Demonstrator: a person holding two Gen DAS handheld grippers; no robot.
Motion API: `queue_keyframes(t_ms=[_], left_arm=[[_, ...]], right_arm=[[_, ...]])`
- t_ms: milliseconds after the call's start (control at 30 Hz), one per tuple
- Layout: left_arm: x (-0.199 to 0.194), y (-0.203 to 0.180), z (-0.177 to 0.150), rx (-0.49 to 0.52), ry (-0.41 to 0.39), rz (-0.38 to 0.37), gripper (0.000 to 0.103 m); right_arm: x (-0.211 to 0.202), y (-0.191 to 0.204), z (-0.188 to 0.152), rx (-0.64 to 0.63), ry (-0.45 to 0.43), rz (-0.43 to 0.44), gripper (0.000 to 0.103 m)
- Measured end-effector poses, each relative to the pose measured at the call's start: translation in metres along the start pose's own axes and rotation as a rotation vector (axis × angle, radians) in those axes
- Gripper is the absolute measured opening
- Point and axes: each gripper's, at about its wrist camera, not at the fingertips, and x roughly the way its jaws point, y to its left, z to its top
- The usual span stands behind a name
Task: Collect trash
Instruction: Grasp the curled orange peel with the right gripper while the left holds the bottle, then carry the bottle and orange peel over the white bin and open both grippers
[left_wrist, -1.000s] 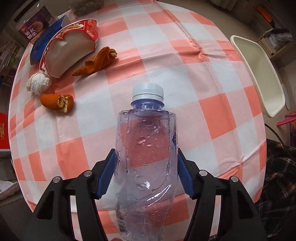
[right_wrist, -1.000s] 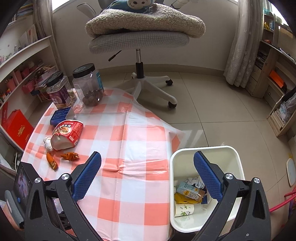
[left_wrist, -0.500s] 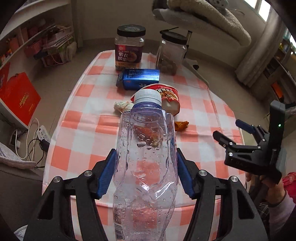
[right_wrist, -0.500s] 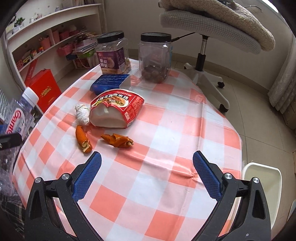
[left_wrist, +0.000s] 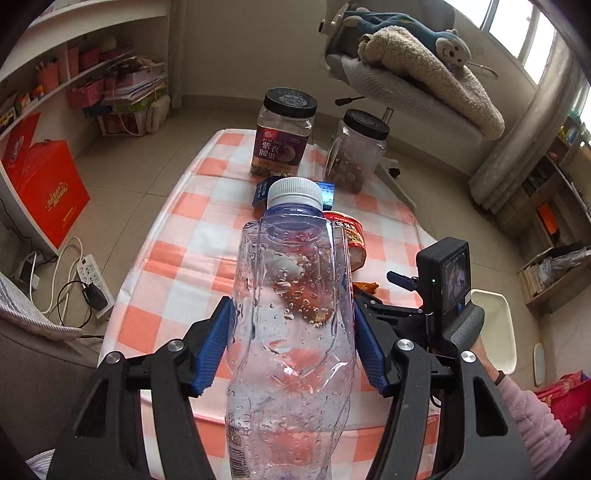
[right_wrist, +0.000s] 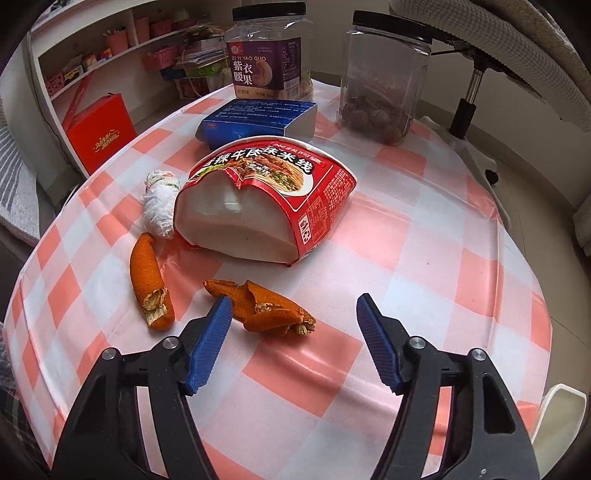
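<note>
So the right gripper (right_wrist: 293, 312) hangs wide open with the curled orange peel (right_wrist: 264, 308) lying between its pads, long axis running crosswise, left end touching the left pad. It's dry, ragged, folded over itself. The left gripper (left_wrist: 291, 332) is busy, clamped on a crushed, droplet-speckled water bottle (left_wrist: 293, 314).

clear crumpled plastic bottle with white cap (left_wrist: 295, 314): base cut off by the left wrist view's bottom edge, label print too small to read | red crushed paper noodle bowl (left_wrist: 347, 240), behind that bottle: mostly hidden | blue flat carton (left_wrist: 263, 192), behind the bottle's cap: only corners showed | white plastic bin (right_wrist: 561, 410): cut off at the right wrist view's edge, contents unseen
</note>
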Motion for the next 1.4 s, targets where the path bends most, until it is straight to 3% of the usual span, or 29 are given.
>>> queue_keyframes(t_ms=[100,400,933,1167,1400], left_arm=[[0.002,0.002,-0.001,-0.002,0.006,0.005,0.062],[-0.002,0.002,-0.001,-0.022,-0.021,0.01,0.062],[-0.002,-0.029,0.0,0.0,-0.061,-0.022,0.062],[0.007,-0.059,0.001,0.032,-0.062,-0.054,0.062],[0.02,-0.096,0.003,0.069,-0.059,-0.097,0.062]], right_arm=[[0.007,0.001,-0.004,0.015,0.004,0.008,0.036],[-0.019,-0.002,-0.019,0.131,-0.019,-0.042,0.019],[-0.133,-0.031,-0.032,0.201,-0.155,-0.126,0.017],[-0.181,-0.077,-0.051,0.269,-0.178,-0.209,0.017],[-0.223,-0.14,-0.085,0.365,-0.213,-0.348,0.017]])
